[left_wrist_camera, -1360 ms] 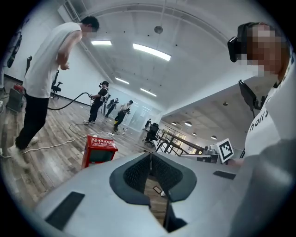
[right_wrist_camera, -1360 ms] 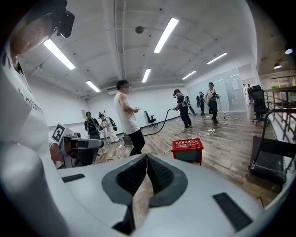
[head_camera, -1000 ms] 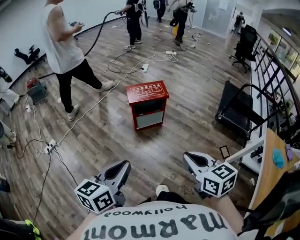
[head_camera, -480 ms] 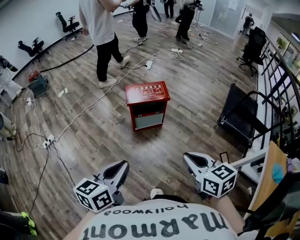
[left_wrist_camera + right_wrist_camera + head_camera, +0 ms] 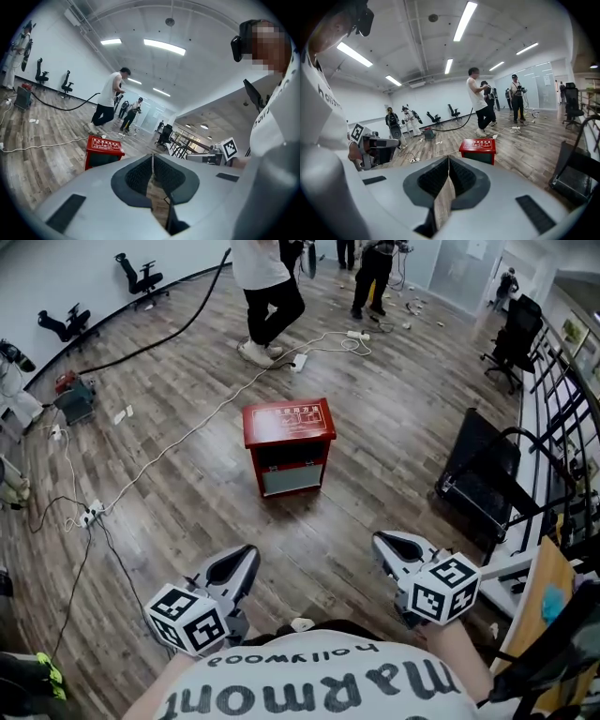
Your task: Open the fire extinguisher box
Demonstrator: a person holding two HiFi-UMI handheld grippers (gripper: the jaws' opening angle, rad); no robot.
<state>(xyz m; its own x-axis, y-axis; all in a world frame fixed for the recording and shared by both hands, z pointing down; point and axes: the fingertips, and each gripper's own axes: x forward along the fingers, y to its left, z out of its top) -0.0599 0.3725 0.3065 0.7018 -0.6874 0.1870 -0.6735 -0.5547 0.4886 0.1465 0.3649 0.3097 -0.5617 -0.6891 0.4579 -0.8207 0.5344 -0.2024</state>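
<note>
1 red box (image 5: pixel 289 442); left gripper (image 5: pixel 244 562), right gripper (image 5: pixel 387 544).

The left tool (image 5: pixel 152 161), jaws together, faces the red box (image 5: pixel 104 144).

path to red box (image 5: pixel 289 442): bare floor (image 5: pixel 314 532) | left: white cable (image 5: pixel 171 457) | right: black frame (image 5: pixel 480 479)

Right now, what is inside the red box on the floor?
The red box looks closed: only its printed top and dark front panel show. Its top and walls cover whatever is inside.
</note>
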